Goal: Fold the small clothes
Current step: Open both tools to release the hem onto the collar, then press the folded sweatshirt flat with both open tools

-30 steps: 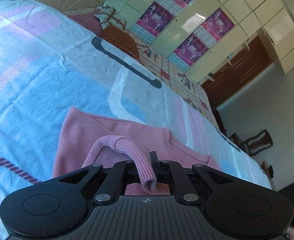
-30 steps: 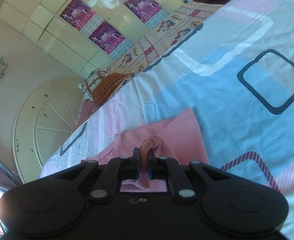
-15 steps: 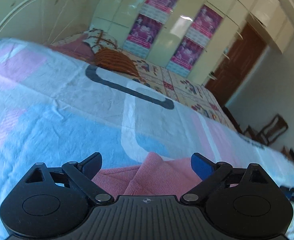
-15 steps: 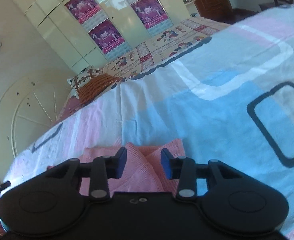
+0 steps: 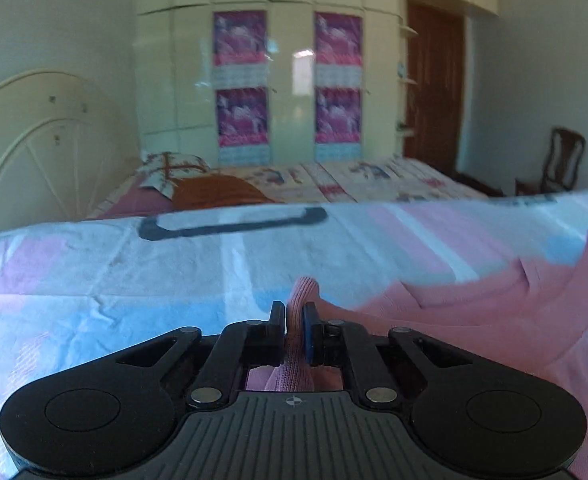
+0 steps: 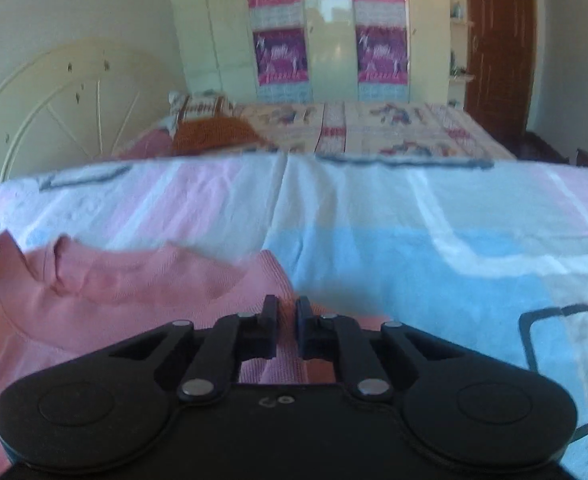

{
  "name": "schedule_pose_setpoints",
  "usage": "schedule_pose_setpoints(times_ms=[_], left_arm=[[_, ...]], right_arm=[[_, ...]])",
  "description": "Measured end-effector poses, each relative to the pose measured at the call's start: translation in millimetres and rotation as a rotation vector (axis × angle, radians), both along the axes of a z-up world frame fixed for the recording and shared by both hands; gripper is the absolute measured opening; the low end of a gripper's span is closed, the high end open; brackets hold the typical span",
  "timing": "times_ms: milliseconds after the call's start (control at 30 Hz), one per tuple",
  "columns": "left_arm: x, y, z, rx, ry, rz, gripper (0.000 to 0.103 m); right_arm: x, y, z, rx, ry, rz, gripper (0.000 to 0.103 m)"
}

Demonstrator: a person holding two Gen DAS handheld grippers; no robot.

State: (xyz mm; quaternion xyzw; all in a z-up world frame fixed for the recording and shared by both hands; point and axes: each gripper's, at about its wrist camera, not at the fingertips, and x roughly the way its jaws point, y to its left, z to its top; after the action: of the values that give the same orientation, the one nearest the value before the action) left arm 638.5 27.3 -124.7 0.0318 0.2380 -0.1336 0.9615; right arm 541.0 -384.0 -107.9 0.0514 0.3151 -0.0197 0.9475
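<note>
A small pink knit sweater (image 5: 474, 316) lies on the blue, pink and white bedsheet (image 5: 134, 280). In the left wrist view my left gripper (image 5: 294, 326) is shut on a ribbed pink fold of the sweater at its left edge; the rest spreads to the right. In the right wrist view the sweater (image 6: 114, 280) lies to the left, collar up. My right gripper (image 6: 286, 326) sits at its right edge, jaws nearly closed with a narrow gap; pink fabric shows between and under them.
A second bed with a patterned cover (image 5: 354, 180), an orange cushion (image 5: 214, 192) and a cream headboard (image 5: 34, 140) stands behind. Wardrobes with purple posters (image 6: 326, 28), a brown door (image 5: 434, 88) and a chair (image 5: 562, 160) line the far wall.
Both grippers let go of the sleeves half a second ago and opened. They have since moved apart to the sweater's two edges and closed again, the left one on a fold.
</note>
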Motion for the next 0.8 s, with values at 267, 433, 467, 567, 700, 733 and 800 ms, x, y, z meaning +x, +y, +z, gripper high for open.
schedule_pose_setpoints(times_ms=[267,433,467,567,700,733,800], left_arm=[[33.9,-4.6,-32.2,0.065,0.164,0.077,0.008],[35.1,-15.3,-37.1,0.119,0.172,0.075,0.016],[34.3,-15.8,-35.2,0.125,0.168,0.078,0.036],[13.6,-16.0,-14.1,0.117,0.094,0.074,0.08],[-21.5,-66.9,5.7,0.087,0.051,-0.124,0.08],[-28.5,-86.3,5.3,0.098,0.051,-0.18,0.08],[-36.5,-118.3,0.7,0.103,0.073,-0.274,0.08]], right_arm=[[25.8,-10.4,-27.6,0.002,0.076,-0.078,0.009],[28.7,-10.9,-36.6,0.018,0.105,-0.097,0.012],[30.1,-11.2,-34.9,0.017,0.114,-0.097,0.016],[22.5,3.3,-18.9,-0.089,0.073,-0.116,0.056],[17.9,50.9,-8.8,-0.014,0.054,0.116,0.017],[20.1,68.7,-11.3,-0.024,0.06,0.174,0.021],[25.4,100.0,-16.0,-0.01,0.072,0.282,0.03]])
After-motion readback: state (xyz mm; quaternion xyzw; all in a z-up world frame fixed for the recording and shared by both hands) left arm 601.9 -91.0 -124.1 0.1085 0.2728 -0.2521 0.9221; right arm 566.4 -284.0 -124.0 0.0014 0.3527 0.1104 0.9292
